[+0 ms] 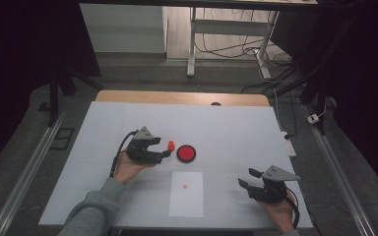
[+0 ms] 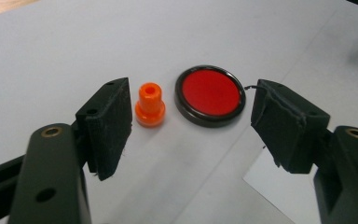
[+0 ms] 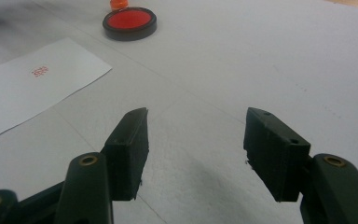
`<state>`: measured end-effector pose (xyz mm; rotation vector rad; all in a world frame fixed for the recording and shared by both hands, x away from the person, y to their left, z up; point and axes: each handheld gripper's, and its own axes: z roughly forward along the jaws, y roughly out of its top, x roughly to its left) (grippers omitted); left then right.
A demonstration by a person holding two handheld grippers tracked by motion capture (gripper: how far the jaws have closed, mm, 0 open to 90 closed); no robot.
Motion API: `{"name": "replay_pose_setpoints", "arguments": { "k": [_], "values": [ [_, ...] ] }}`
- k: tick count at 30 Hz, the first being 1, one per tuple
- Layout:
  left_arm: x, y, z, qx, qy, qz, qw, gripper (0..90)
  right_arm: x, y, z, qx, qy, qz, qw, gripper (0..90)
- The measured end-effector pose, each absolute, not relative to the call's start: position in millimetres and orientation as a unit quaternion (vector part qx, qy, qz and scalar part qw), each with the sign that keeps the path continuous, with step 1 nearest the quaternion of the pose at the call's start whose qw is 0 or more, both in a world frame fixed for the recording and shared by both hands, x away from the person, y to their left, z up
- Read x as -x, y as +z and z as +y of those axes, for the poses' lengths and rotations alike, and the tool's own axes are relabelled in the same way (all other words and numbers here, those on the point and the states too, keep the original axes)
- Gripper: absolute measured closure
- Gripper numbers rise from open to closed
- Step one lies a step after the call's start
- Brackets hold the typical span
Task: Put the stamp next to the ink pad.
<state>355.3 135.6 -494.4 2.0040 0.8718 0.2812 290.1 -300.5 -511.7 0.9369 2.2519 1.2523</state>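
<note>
the left gripper (image 2: 191,116), jaws spread and empty, sits near the small orange plastic stamp (image 2: 149,105) left of the round red ink pad (image 2: 210,95), likely to grasp it; the right gripper (image 3: 193,149) waits open, well apart.

Dim room; grey floor (image 1: 142,78); white desk frame (image 1: 193,44) and tangled cables (image 1: 236,49) beyond the table.

Lab: floor rails (image 1: 27,169), cables (image 1: 236,49), desk frame (image 1: 193,44)

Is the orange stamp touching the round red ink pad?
Apart. The left gripper view shows a strip of white table between the orange stamp and the red ink pad.
</note>
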Motion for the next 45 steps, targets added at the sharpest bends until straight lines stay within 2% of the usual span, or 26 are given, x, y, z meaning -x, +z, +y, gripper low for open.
{"name": "replay_pose_setpoints", "arguments": {
  "k": [16,29,45],
  "values": [
    [-296,-490,174,-0.802,0.107,0.359,0.465,27.1,-288,-512,-305,-0.340,0.443,0.805,0.200,39.1],
    [-245,-500,211,-0.806,0.139,0.359,0.450,27.0,-289,-511,-304,-0.338,0.441,0.806,0.203,38.9],
    [-236,-512,223,-0.809,0.161,0.370,0.428,27.1,-296,-513,-307,-0.335,0.437,0.810,0.203,39.0]
  ]
}}
